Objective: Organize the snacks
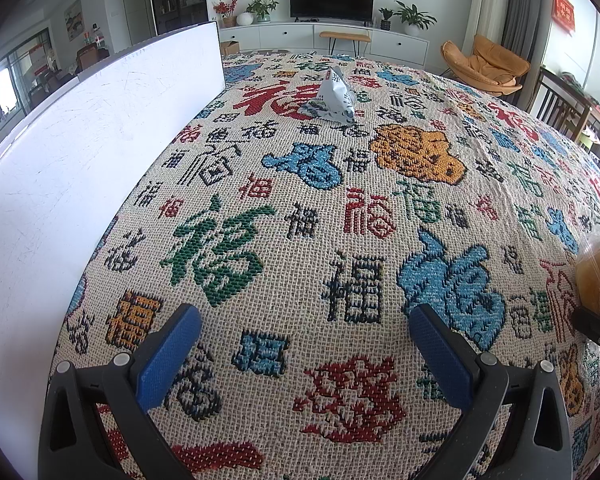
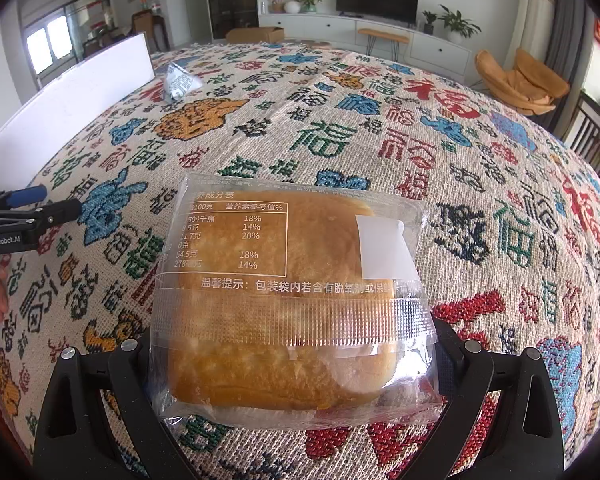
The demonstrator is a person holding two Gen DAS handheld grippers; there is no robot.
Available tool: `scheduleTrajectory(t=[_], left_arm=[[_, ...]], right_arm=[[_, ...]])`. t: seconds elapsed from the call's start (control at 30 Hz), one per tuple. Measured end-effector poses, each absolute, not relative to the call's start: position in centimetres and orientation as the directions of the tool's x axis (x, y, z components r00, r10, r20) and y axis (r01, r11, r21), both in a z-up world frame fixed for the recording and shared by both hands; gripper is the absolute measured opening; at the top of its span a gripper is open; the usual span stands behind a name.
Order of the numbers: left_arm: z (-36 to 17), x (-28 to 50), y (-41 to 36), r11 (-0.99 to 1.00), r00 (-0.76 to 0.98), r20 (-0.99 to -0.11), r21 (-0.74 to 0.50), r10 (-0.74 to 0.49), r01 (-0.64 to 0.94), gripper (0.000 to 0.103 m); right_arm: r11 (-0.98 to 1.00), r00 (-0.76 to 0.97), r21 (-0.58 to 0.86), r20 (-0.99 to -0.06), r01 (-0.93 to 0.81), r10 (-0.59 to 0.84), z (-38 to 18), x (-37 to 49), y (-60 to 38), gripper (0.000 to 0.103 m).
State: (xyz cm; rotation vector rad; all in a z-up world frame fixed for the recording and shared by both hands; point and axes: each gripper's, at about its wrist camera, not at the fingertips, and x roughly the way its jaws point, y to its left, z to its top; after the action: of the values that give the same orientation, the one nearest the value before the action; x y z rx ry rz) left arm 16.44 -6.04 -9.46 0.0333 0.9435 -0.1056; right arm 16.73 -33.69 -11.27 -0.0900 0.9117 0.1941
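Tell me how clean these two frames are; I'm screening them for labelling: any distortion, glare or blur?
Left wrist view: strong fisheye bulge, dark corners; the white board is nearly blown out; sharp weave on the tablecloth. Right wrist view: same bulge; the bread packet in the right gripper shows mild sheen, print legible; far-right edge smeared.

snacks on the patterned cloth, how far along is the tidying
Nothing looks put away yet. In hand: the right gripper is shut on the wrapped bread, held over the tablecloth. Left: the grey triangular snack pack lies loose near the white board, and the left gripper is open and empty.
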Motion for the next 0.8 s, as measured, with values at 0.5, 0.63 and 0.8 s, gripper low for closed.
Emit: scheduleTrajectory(t=[0.5, 0.63, 0.8], left_arm=[[-9.5, 16.5, -6.0, 0.994, 0.582, -0.809, -0.017, -0.075, 0.105, 0.103], [-9.4, 16.4, -5.9, 0.991, 0.558, -0.825, -0.018, -0.091, 0.135, 0.103], [-8.0, 20.5, -5.9, 0.96, 0.432, -0.879, -0.089, -0.2, 0.264, 0.103]], right_arm=[[0.979, 0.596, 0.005, -0.793, -0.205, 0.129, -11.3, 16.7, -33.7, 0.099], [0.979, 0.596, 0.005, -0.793, -0.205, 0.129, -11.3, 16.8, -33.7, 0.099], [0.979, 0.596, 0.005, -0.793, -0.205, 0.129, -11.3, 16.7, -33.7, 0.099]])
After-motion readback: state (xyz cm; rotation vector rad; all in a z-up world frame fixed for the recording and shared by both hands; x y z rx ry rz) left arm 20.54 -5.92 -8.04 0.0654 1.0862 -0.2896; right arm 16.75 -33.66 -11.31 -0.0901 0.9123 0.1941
